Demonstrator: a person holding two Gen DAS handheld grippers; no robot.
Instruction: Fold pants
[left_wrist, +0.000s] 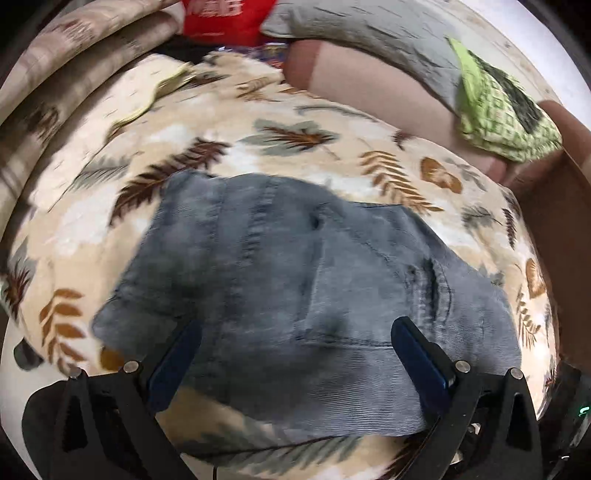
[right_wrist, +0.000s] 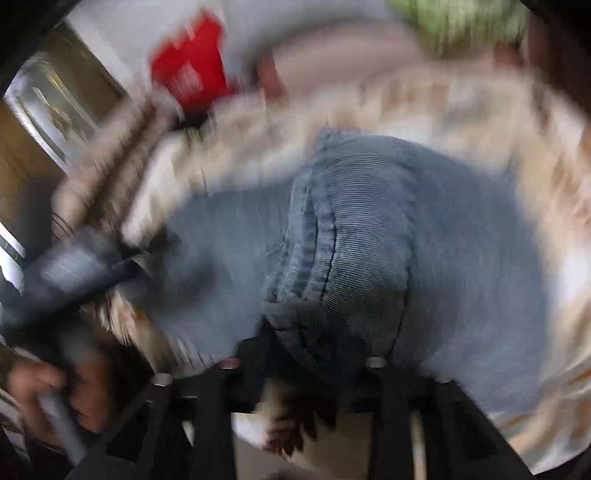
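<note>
My left gripper (left_wrist: 295, 354), fingers wide, hovers over the soft, limp grey pants (left_wrist: 295, 280) on the leaf-print bed cover (left_wrist: 303, 122), while my right gripper (right_wrist: 303, 347) pinches their thick hem, my best hold.

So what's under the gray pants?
The gray pants lie on a cream blanket with a leaf print, which shows all around them. The part of the blanket right beneath the pants is covered, so anything else hiding there cannot be seen.
</note>
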